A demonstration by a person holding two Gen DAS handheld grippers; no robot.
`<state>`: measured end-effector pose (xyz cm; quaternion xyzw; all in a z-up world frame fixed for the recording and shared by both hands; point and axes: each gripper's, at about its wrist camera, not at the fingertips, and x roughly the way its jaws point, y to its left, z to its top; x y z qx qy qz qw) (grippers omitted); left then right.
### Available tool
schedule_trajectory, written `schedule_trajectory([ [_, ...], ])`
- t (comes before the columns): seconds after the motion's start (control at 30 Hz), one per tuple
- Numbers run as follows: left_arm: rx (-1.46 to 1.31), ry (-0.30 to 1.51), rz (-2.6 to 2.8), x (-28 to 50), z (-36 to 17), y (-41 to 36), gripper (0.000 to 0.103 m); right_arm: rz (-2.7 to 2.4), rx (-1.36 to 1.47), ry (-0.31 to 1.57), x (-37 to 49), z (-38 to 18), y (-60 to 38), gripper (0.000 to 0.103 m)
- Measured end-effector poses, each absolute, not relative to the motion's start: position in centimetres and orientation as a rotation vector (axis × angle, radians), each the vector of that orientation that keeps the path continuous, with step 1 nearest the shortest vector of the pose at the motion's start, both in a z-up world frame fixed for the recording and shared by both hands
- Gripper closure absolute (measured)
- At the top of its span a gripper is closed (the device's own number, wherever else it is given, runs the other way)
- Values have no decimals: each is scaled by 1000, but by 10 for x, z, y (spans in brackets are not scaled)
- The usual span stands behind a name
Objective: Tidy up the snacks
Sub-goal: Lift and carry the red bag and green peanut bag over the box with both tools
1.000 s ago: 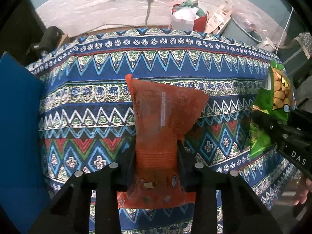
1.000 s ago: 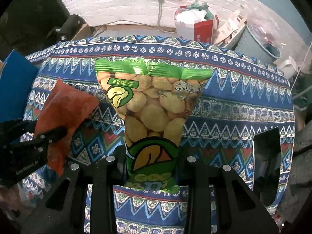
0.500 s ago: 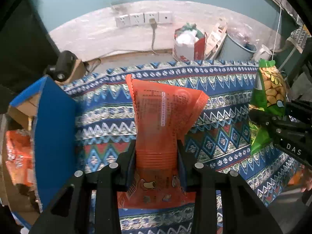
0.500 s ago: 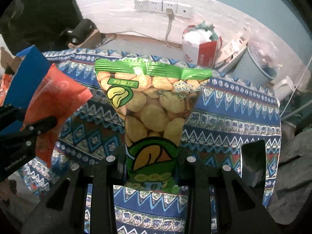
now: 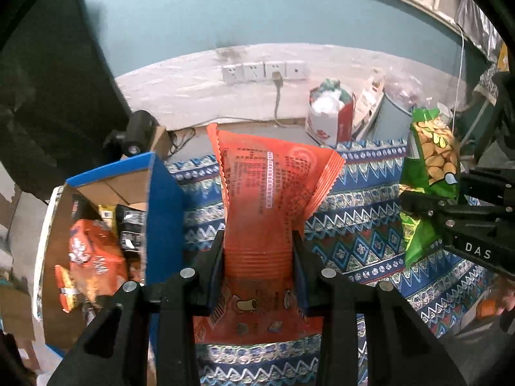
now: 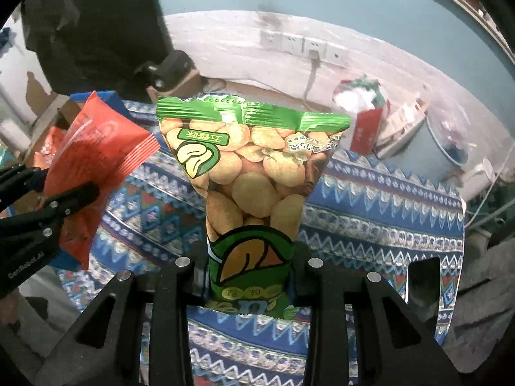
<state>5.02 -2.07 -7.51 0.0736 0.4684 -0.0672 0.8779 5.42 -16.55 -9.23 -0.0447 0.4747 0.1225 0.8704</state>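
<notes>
My left gripper (image 5: 257,251) is shut on an orange snack packet (image 5: 267,186), which stands upright between the fingers above the patterned tablecloth (image 5: 354,225). The right gripper (image 6: 249,267) is shut on a green bag of broad beans (image 6: 251,173), also held upright in the air. In the left wrist view the green bag (image 5: 431,167) and the right gripper (image 5: 463,212) show at the right edge. From the right wrist view, the orange packet (image 6: 96,164) and the left gripper (image 6: 48,206) sit at the left. A blue cardboard box (image 5: 161,212) stands open to the left, with snack packs (image 5: 93,267) inside.
Behind the table runs a white wall strip with power sockets (image 5: 264,72) and a plugged cable. A red and white bag (image 5: 328,119) and a grey bin (image 6: 450,148) sit on the floor beyond the far edge. A black device (image 5: 138,132) rests near the box.
Both grippers have risen with their packets, and the views tilted up to show more wall. The open blue box with snacks inside has come into the left wrist view.
</notes>
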Motion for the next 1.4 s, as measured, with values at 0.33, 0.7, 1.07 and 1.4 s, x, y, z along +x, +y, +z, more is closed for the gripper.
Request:
schedule_trajectory([
  [0.33,98,899,-78,37,-41,26,66,342,-102,944,59,-66,-123,72],
  [0.7,-5,854,3,23,-19,93,66,451,-137,920,77,-53,-57,72],
  [1.07,-107,843,124,11,-16,171,66,540,-196,913,93,-48,7,72],
  [1.4,-165,880,205,9,-39,217,66,594,-228,922,111,-54,55,72],
])
